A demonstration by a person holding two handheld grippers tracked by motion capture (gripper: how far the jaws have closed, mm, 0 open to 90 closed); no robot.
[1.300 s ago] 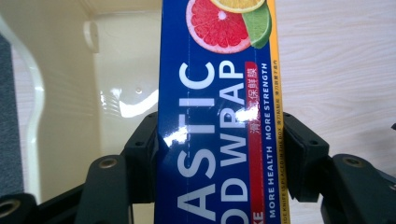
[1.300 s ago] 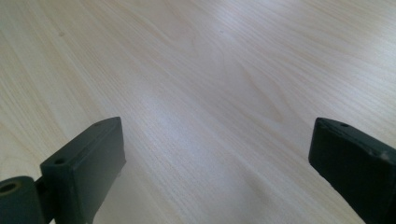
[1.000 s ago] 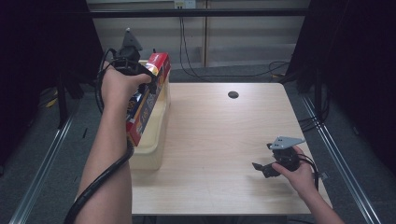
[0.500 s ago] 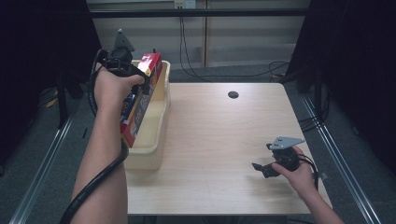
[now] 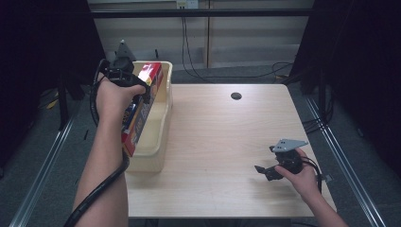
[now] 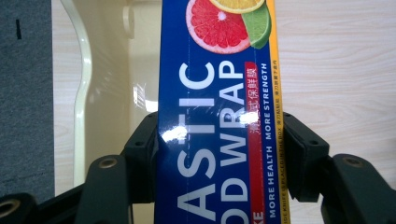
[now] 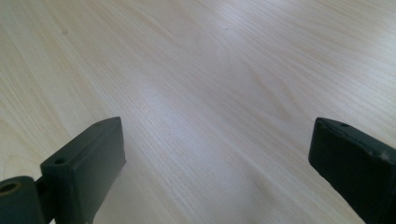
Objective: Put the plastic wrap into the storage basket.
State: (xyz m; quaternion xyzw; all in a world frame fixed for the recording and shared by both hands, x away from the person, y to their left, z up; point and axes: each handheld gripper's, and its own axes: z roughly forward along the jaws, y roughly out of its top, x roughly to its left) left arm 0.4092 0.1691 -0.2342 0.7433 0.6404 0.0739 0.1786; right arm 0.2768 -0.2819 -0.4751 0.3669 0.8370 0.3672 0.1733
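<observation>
The left gripper (image 5: pixel 137 92) clamps the wrap box (image 6: pixel 217 112) across its narrow width, holding it tilted over the bin (image 5: pixel 161 142) at the table's (image 5: pixel 222 142) left edge. The box is probably light, stiff cardboard with a glossy, slippery skin; grip mid-length across the flat sides. The right gripper (image 5: pixel 265 171) rests on the table, jaws wide, empty.

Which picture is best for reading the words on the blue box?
The left gripper view: the box is close up there, words and fruit picture sharp, left gripper clamping it. The high view shows the box small, over the tub.
</observation>
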